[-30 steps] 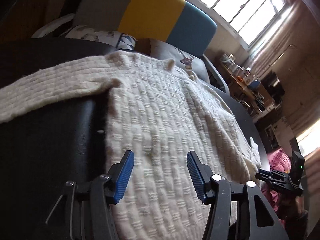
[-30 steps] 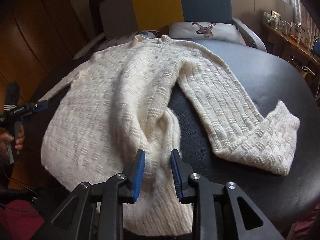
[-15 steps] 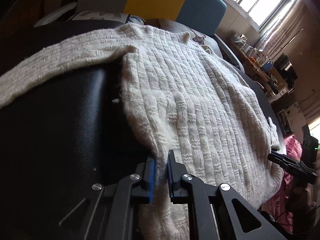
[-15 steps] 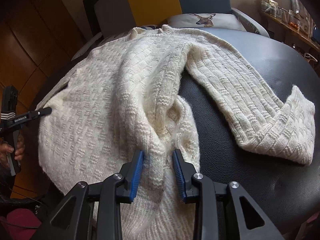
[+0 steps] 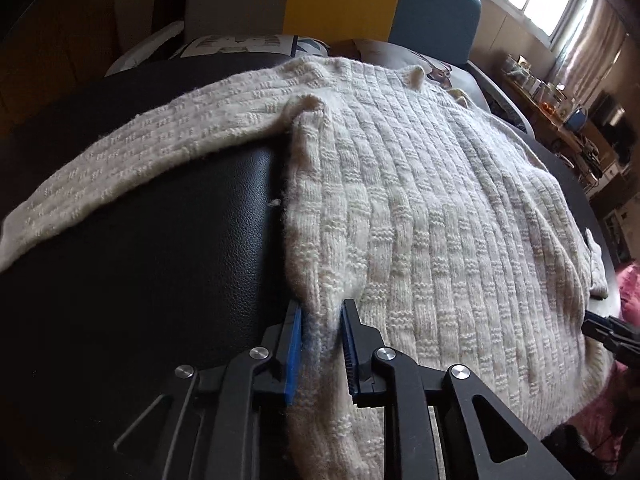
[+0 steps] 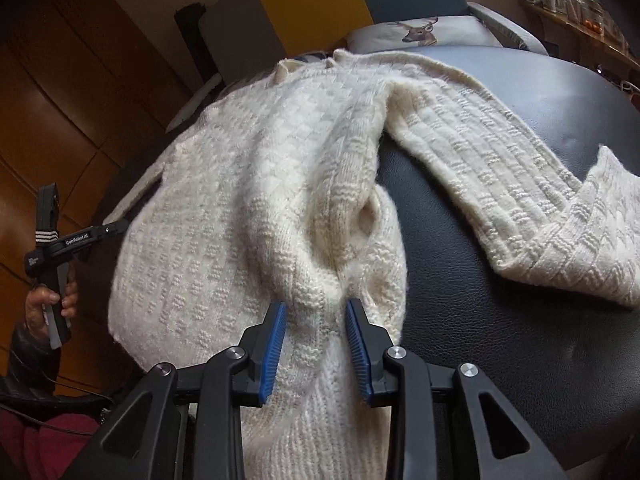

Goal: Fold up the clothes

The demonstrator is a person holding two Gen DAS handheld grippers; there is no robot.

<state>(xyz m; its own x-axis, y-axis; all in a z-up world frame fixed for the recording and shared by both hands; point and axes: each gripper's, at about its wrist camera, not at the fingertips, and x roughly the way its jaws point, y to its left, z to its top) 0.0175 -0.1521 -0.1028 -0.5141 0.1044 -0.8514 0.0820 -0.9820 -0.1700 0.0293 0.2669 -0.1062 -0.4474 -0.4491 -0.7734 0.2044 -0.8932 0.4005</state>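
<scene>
We pinch the sweater (image 5: 420, 208) hem at both near corners: left gripper (image 5: 320, 344) and right gripper (image 6: 316, 344) squeeze wool. Its neck lies far ahead.

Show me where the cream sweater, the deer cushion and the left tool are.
cream sweater (image 6: 224, 232): right wrist view, on the knitted body panel.
deer cushion (image 6: 420, 32): right wrist view, on the printed deer head.
left tool (image 5: 322, 344): left wrist view, midway between its blue pads, where the sweater's hem is pinched.
</scene>
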